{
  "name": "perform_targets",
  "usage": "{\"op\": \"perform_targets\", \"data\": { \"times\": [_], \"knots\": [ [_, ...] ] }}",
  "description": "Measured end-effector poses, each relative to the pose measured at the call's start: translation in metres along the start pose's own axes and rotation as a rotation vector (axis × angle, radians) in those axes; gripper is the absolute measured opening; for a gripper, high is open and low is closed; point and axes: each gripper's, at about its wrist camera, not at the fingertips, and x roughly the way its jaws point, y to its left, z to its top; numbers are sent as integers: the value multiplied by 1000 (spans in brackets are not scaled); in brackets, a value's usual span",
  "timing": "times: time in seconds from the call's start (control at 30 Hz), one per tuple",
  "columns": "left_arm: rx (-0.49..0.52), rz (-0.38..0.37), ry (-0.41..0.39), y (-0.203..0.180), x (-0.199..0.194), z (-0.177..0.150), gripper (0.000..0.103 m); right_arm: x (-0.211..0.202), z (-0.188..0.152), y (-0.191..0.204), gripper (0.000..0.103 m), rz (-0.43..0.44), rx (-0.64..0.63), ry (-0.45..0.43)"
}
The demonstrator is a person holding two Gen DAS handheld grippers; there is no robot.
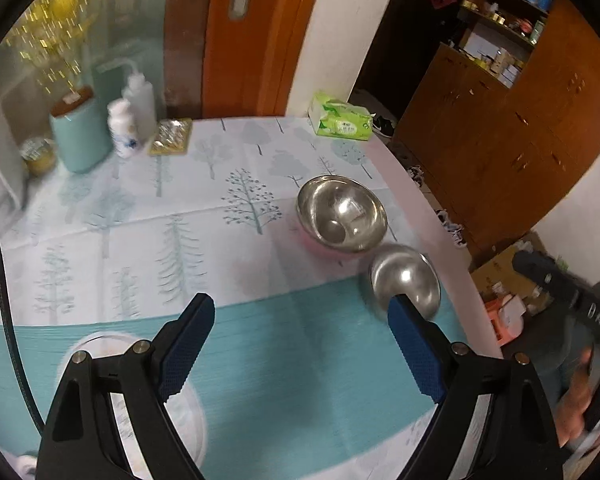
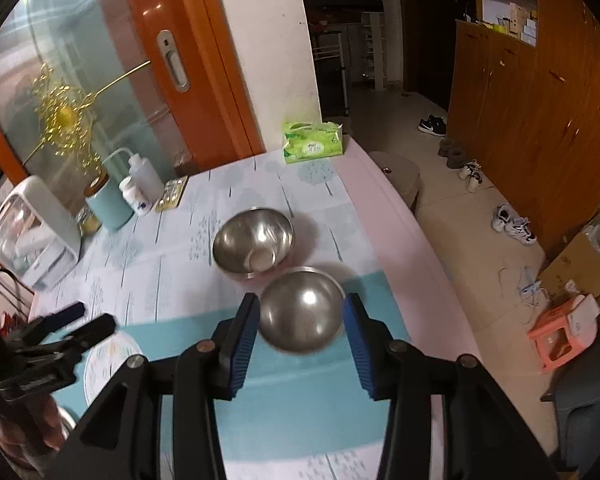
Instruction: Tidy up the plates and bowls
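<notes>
A large steel bowl [image 1: 342, 213] [image 2: 253, 243] stands on the tablecloth near the table's right edge. A smaller steel bowl [image 1: 405, 278] [image 2: 302, 312] is just in front of it. My right gripper [image 2: 300, 316] is open with its blue pads on either side of the small bowl, apart from it. My left gripper [image 1: 300, 316] is open and empty above the teal band of the cloth, left of the bowls. A white plate [image 1: 100, 346] [image 2: 108, 360] lies at the near left, partly hidden by the left gripper.
At the back left stand a teal canister [image 1: 80, 136], white bottles [image 1: 134, 120], a foil pack [image 1: 171, 136] and a white box [image 2: 40, 232]. A green tissue pack [image 1: 340, 118] sits at the far edge. The table's right edge [image 2: 400, 216] drops to the floor.
</notes>
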Motion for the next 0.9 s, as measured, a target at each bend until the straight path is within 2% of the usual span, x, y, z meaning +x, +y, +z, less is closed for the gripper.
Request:
{"op": "perform_targets", "data": {
  "times": [0.1,0.33,0.47,0.53,0.67,0.8,0.9],
  "knots": [
    [-46,-26,8,4,35,13,88,35,8,2,44,30,58,22],
    [-106,2,-12,9,102,41,86,98,12,8,44,60,151,8],
    [-44,26,6,-1,127,49,86,120,14,17,44,20,124,22],
    [-6,57,5,-6,134,52,81,130,15,24,44,-18,101,31],
    [11,78,46,-4,154,60,78,143,14,28,44,-57,87,41],
    [28,62,94,-1,172,63,67,158,12,29,44,-92,68,69],
    [28,40,126,1,183,63,52,165,11,31,44,-94,64,77]
  ]
}}
